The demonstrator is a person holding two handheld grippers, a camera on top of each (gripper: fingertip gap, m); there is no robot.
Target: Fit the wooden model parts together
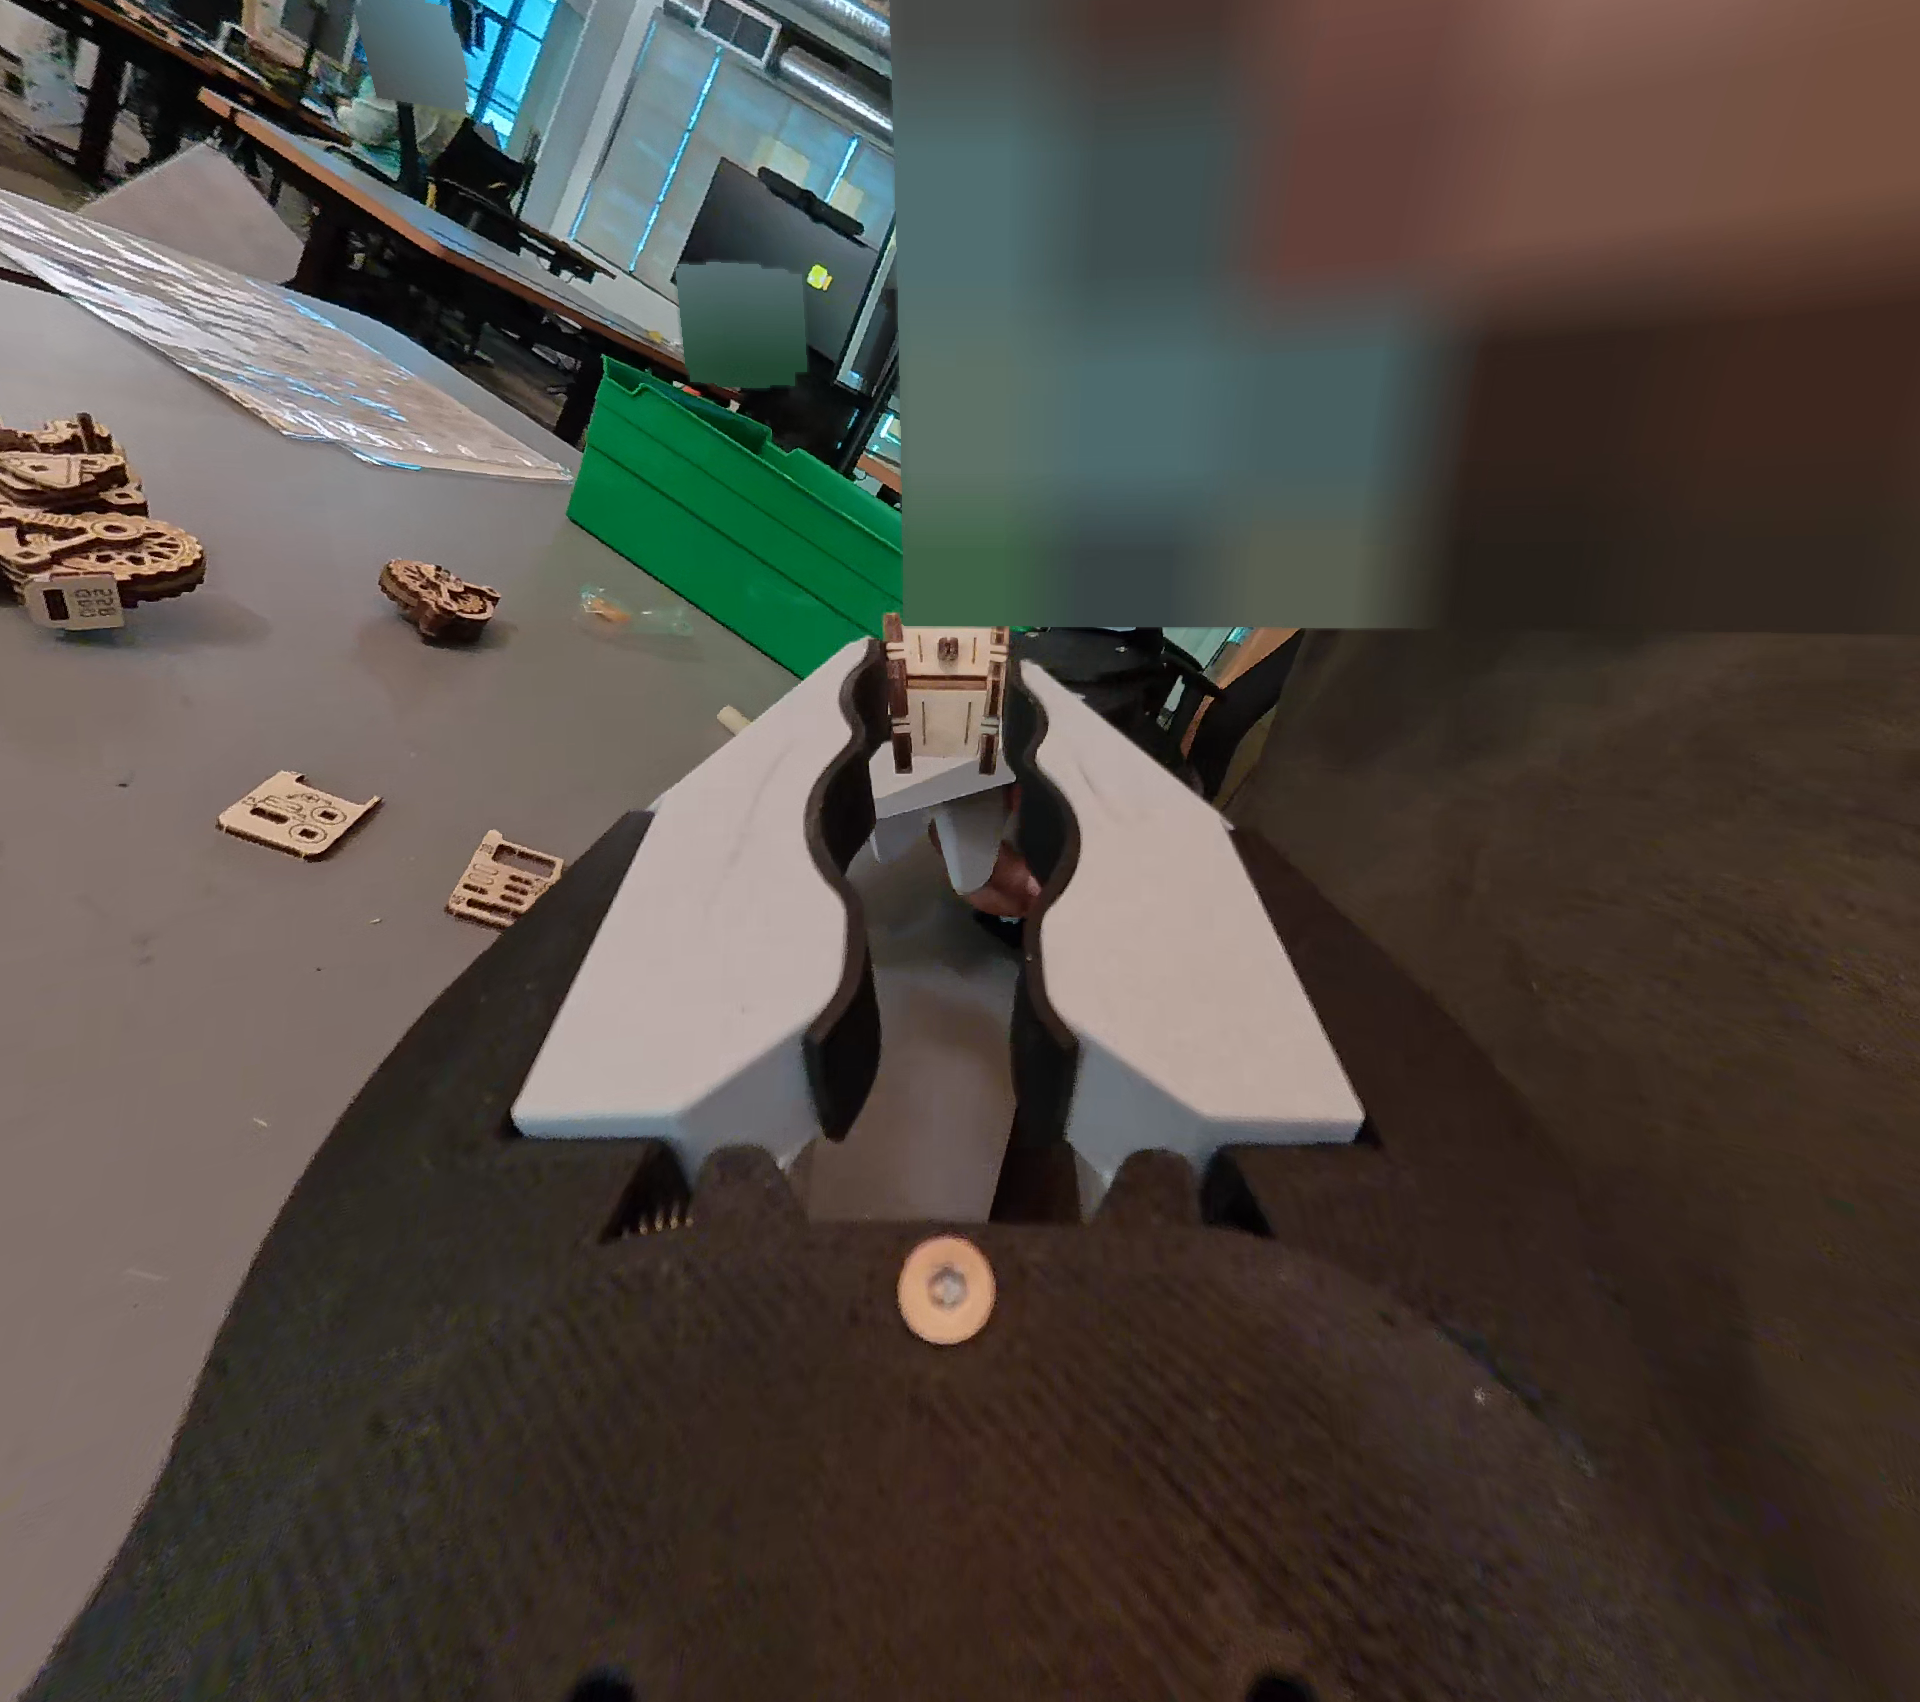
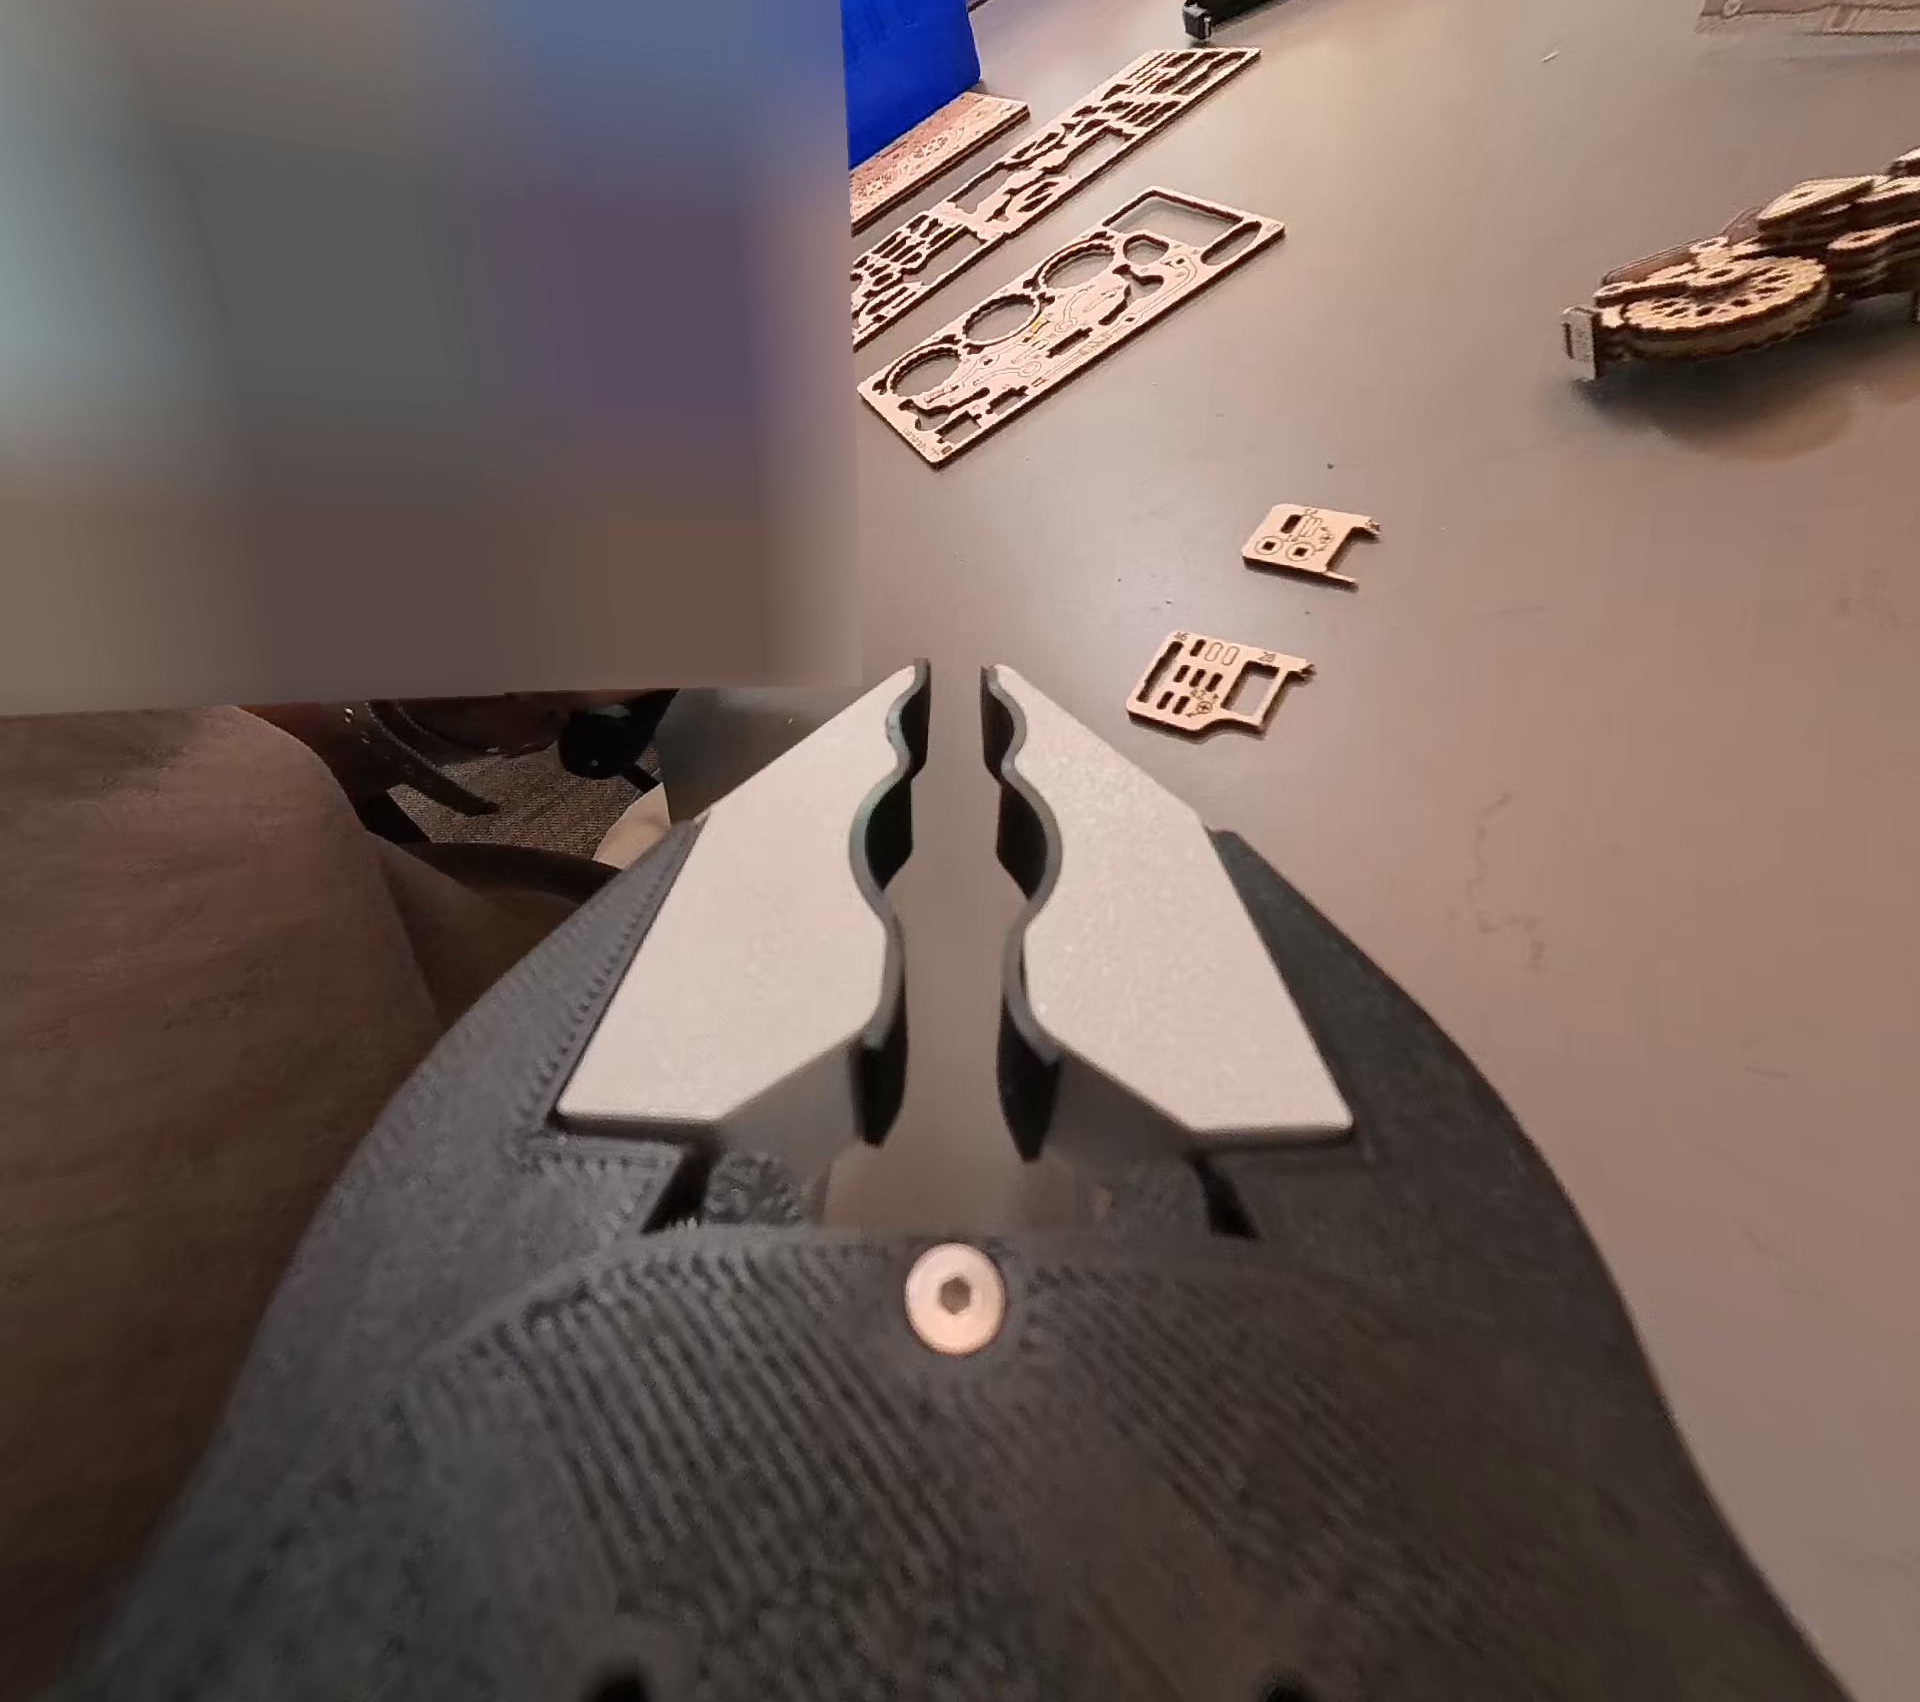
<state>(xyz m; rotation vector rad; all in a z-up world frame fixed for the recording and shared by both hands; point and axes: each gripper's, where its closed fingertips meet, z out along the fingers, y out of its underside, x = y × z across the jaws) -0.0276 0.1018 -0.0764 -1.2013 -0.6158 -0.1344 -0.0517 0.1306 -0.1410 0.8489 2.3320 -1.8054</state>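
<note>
Plywood is what the left gripper (image 1: pixel 943 696) is pinching at its tips: a small pale box-like sub-assembly (image 1: pixel 943 702) with dark laser-cut edges, held upright in the air above the grey table (image 1: pixel 312 977), with the jaws closed in on its sides. The right gripper (image 2: pixel 954 686) is carrying nothing, its jaws standing only a narrow slit apart, and it is hovering low over the same table. Two loose flat slotted plates are lying just ahead of it, the nearer plate (image 2: pixel 1216 686) close to its tips and the notched plate (image 2: pixel 1311 543) a little beyond; both are also showing in the left view, to the left of the held piece. Farther off, a larger geared model section (image 2: pixel 1714 312) and emptied part sheets (image 2: pixel 1060 312) are resting on the table. Judging from this, the step in hand is fetching the next plate to join to the box. Doing it well likely means spreading the right jaws wider, gripping the plate by its plain edges so the tabs stay free, and keeping the left grip steady and square so the slots are lining up before any pressing.
</note>
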